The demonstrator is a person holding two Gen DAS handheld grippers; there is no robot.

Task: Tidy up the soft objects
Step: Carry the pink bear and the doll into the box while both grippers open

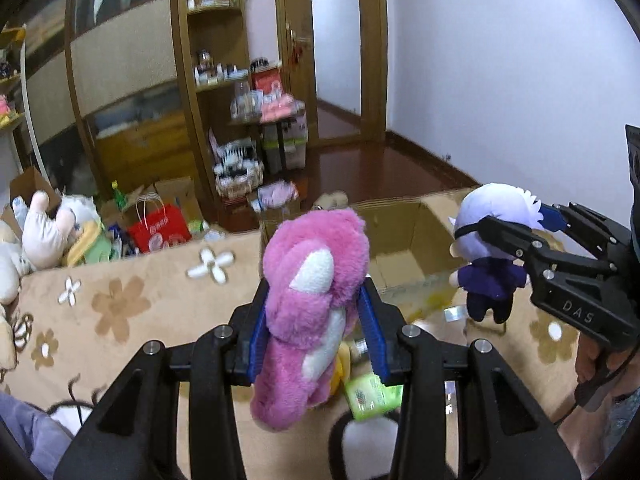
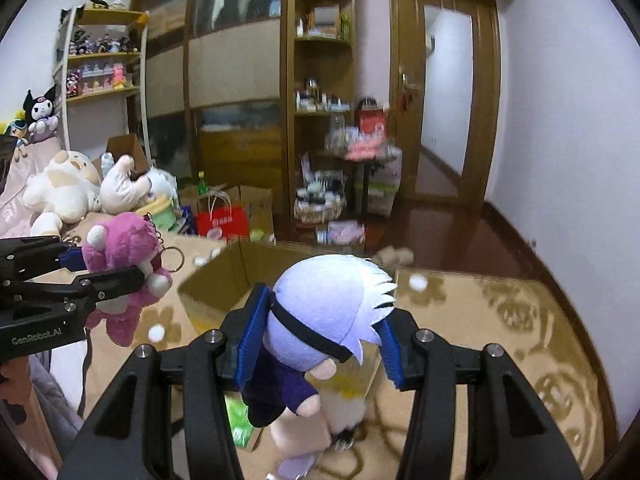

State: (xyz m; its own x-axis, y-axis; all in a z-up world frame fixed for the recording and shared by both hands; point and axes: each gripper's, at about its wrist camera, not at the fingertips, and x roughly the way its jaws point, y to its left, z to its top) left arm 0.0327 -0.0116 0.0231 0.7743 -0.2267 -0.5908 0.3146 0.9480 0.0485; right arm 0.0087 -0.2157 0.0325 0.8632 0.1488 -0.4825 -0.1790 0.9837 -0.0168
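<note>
Soft objects: two plush toys, each clamped in a gripper and held in the air above a bed, over or near an open box.
Bed: tan bedspread with a brown and white flower print (image 1: 132, 304); it carries the box and more plush toys at its far left edge.
Cardboard box: open brown carton (image 1: 404, 236) standing on the bedspread, flaps up; something yellow lies on its floor.
White plush heap: large cream and white stuffed animals (image 2: 68, 188) piled at the bed's far left edge.
Pink plush bear: fuzzy magenta bear with white patches (image 1: 312, 300), a metal key ring hanging from it in the right wrist view.
Left gripper: black gripper with blue pads (image 1: 318, 340), pressed shut on the pink bear from both sides.
White-haired doll: small plush figure with pale lilac-white hair, black band across the eyes and dark purple clothes (image 2: 320, 320).
Right gripper: black gripper with blue pads (image 2: 320, 336), clamped on the doll's head; the body hangs below.
Green packet: small light green pack (image 1: 372, 396) lying on the bedspread beneath the left gripper.
</note>
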